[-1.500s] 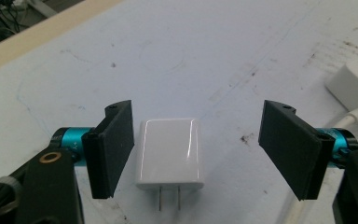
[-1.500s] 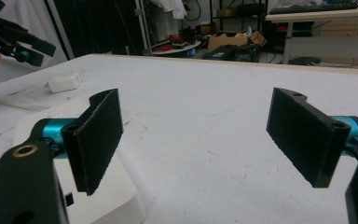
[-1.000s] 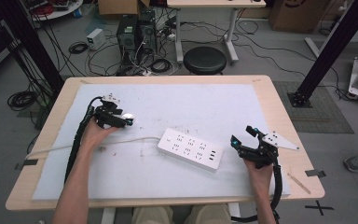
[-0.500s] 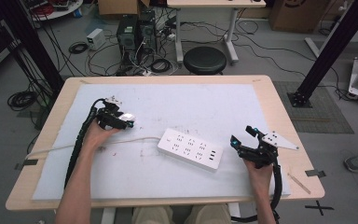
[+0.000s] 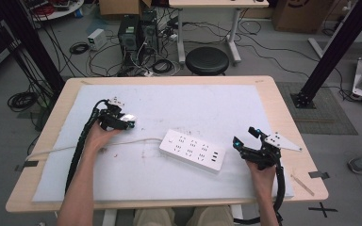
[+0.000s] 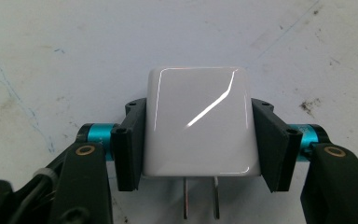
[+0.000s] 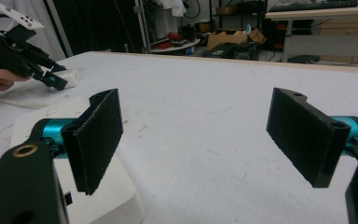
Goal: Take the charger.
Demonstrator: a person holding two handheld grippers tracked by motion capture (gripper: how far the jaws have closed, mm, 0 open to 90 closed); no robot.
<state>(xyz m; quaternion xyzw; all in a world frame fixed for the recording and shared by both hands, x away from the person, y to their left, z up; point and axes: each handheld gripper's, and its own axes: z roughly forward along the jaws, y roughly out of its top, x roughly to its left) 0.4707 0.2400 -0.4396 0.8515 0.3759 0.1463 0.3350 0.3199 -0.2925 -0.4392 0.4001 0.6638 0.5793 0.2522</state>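
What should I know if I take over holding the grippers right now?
Left gripper: its jaws have just closed on the white charger, one pad on each side; its two prongs point back toward the hand.
Right gripper: open, holding nothing, close beside the right end of the white power strip.
The power strip lies in the middle of the white mat, sockets facing up.
Done: charger gripped.
Left, most likely: carry the charger over and push its prongs into a socket, perhaps steadying the strip with the right gripper.

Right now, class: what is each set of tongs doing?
Left tongs: just closed, shut on the white plug adapter.
Right tongs: open, holding nothing.
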